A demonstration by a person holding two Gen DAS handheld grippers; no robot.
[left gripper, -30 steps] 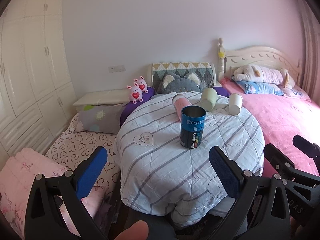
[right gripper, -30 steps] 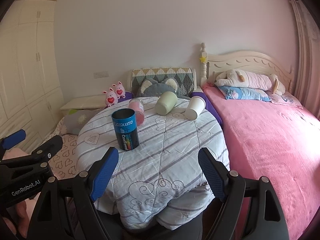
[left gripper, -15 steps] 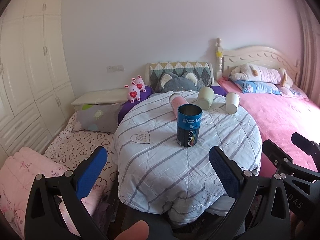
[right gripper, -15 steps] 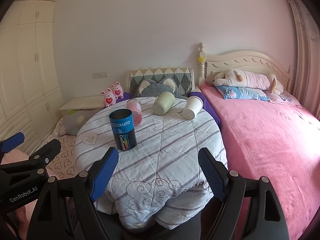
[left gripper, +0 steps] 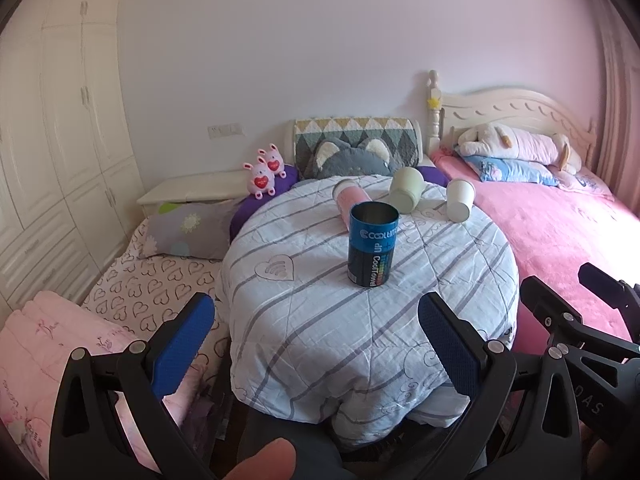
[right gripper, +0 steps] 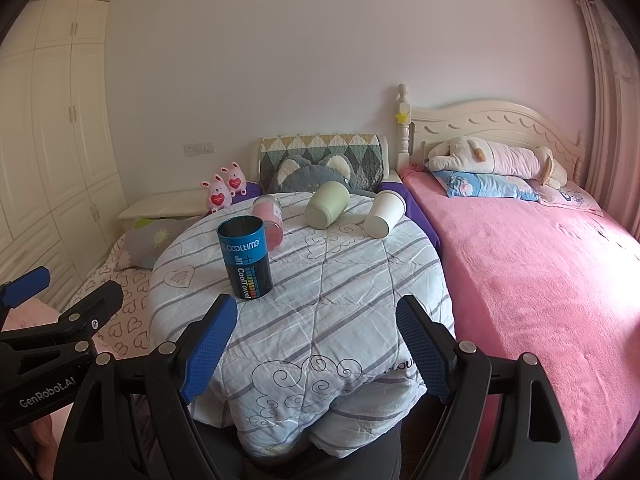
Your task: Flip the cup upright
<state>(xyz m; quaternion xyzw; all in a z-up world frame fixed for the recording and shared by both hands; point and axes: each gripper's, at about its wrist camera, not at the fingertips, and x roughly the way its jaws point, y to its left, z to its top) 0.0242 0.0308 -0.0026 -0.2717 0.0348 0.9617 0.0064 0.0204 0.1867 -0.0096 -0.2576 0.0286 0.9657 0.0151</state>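
Blue cup (left gripper: 373, 250) upright on table (left gripper: 312, 320) — both fingers spread, empty

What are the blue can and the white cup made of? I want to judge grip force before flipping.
The blue can looks like thin metal with a glossy printed label: its inside wall shines grey. The white cup, lying on its side, looks like matte paper, with a rolled rim and a recessed base, though thin plastic is possible.

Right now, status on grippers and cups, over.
Left gripper open, empty; right gripper open, empty. Blue can upright; pink cup, green cup, white cup on their sides. Nothing blocking.
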